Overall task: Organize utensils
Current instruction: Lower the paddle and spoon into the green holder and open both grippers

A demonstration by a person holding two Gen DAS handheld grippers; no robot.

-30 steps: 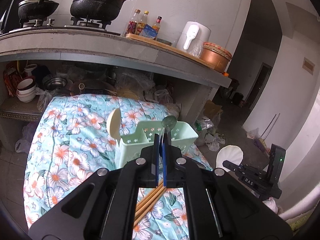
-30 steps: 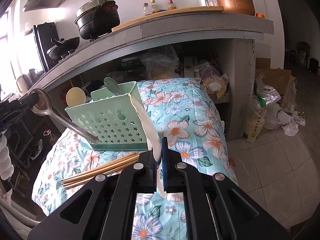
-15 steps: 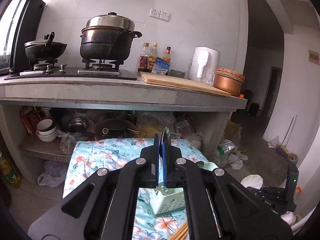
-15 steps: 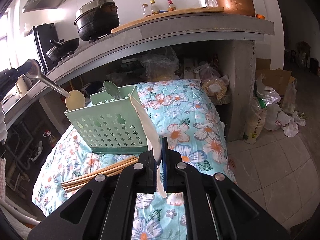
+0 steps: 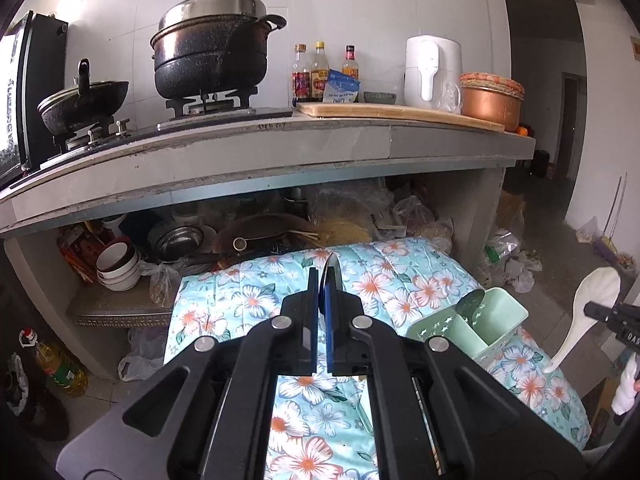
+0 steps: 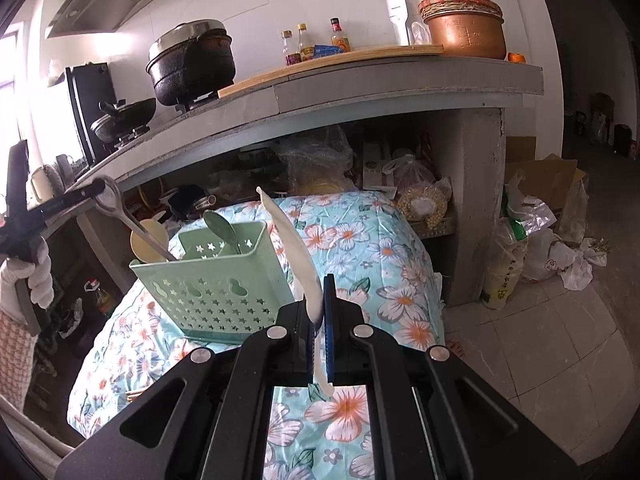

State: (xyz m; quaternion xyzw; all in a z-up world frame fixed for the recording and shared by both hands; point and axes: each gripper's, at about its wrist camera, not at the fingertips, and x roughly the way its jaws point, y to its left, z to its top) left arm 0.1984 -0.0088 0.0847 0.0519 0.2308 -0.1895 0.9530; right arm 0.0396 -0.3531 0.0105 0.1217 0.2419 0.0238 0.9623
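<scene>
While we look along both grippers, the pale green perforated plastic utensil caddy (image 6: 212,280) stands upright on the floral turquoise cloth (image 6: 360,248) and serves as our landmark. Our left gripper (image 5: 322,300) has its jaws pressed together on the bowl end of a long steel spoon (image 6: 132,220), held up and to the left of the caddy; the spoon's handle slants down until its tip reaches just inside the caddy's left end. Our right gripper (image 6: 319,312) pinches a white plastic rice paddle (image 6: 296,256) by its handle, the blade rising beside the caddy's right end, outside it. 1 grey-green spoon (image 6: 222,228) already leans inside the caddy, and 1 cream round scoop (image 6: 149,240) shows behind the caddy's left end.
</scene>
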